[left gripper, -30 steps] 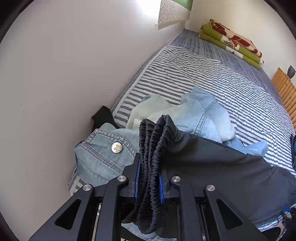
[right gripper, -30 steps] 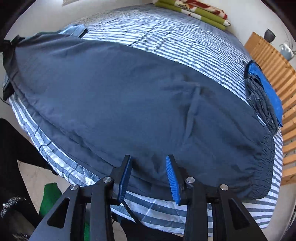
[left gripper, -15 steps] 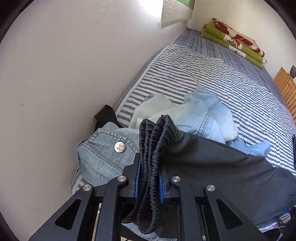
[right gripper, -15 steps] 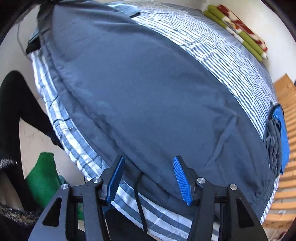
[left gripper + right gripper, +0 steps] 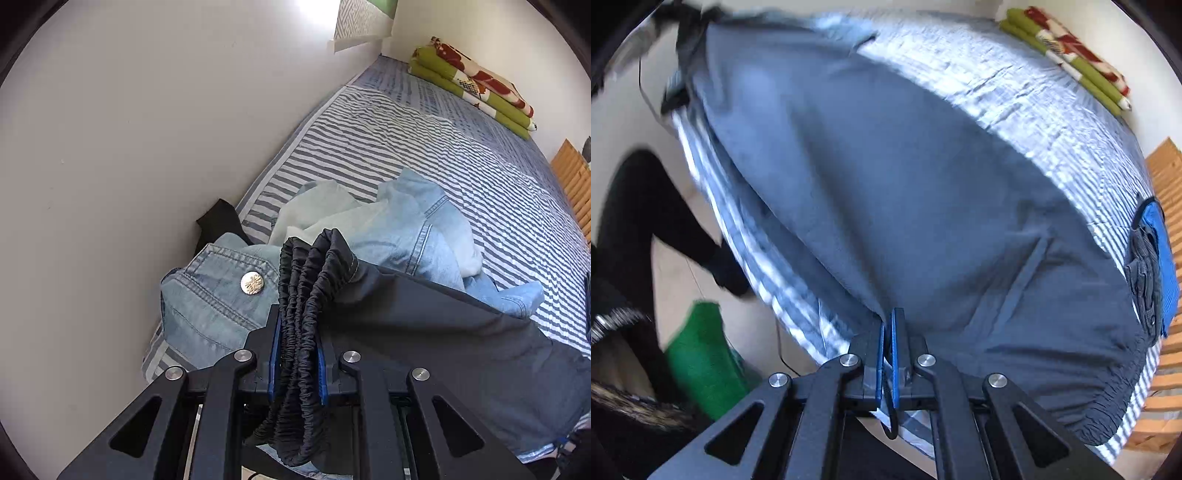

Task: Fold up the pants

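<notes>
— Pants lie spread flat on the striped bed, and in the right wrist view they stretch away from the right tool on both sides, no?

— Yes. Their long axis runs across in front of that tool, from the gathered waistband far to its left to the elastic hem at its near right. The right tool is pressed together on the near edge of the dark blue cloth, about midway along the leg.

— And the left tool?

— It is clamped on the bunched elastic waistband. From it the cloth runs off to its right, over the pile of light denim clothes which lies just ahead of it.

— So which hand is nearer to the hem?

— The right one, I think, though the hem is apart from both tools. The right wrist view is blurred, so I cannot say how deep its fingers bite.

— What does the next move turn on, then?

— In my judgement, on this axis: a fold must bring one end over the other along the length, hem end toward the waistband, or the near edge across to the far edge. The folded green blanket at the far end of the bed is well apart.
</notes>
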Demonstrator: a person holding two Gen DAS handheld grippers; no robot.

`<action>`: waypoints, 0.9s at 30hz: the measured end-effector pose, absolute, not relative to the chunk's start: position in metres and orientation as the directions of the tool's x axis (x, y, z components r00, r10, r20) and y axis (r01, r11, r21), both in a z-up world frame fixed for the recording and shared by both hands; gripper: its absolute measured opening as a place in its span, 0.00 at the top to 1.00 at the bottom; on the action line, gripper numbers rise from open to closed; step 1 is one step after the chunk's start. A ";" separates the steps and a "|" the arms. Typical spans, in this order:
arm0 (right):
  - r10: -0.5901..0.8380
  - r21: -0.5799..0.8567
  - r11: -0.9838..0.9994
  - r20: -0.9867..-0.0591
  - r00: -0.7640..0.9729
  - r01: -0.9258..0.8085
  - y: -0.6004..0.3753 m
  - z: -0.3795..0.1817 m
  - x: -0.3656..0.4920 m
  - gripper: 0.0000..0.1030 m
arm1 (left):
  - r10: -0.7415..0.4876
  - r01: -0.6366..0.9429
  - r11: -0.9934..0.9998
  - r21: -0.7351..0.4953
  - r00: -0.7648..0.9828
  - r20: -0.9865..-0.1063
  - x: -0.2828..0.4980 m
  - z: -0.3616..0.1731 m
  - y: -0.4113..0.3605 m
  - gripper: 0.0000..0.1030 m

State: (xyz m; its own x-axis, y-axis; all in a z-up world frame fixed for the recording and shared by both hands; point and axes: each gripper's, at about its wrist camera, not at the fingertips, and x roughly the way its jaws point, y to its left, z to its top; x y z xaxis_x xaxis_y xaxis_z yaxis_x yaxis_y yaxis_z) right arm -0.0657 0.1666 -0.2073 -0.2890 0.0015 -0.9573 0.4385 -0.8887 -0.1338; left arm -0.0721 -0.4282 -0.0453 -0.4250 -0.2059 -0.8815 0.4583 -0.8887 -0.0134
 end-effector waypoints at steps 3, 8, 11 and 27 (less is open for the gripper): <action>0.015 -0.133 -0.856 -0.972 -0.233 0.499 0.155 -0.226 -0.060 0.94 | -0.221 0.430 -0.903 0.027 -0.408 -0.886 -0.060 -0.054 -0.427 0.84; -0.079 -0.028 -0.901 -0.970 -0.228 0.434 0.171 -0.186 -0.074 0.79 | -0.195 0.439 -0.898 -0.005 -0.410 -0.891 -0.047 -0.067 -0.434 0.84; -0.203 0.074 -0.927 -0.923 -0.327 0.367 0.191 -0.146 -0.091 0.70 | -0.203 0.417 -0.909 0.024 -0.391 -0.898 -0.052 -0.074 -0.430 0.84; 0.042 -0.079 -0.989 -0.960 -0.275 0.126 0.188 -0.230 -0.184 0.65 | -0.245 0.424 -0.902 0.080 -0.350 -0.904 -0.048 -0.044 -0.462 0.44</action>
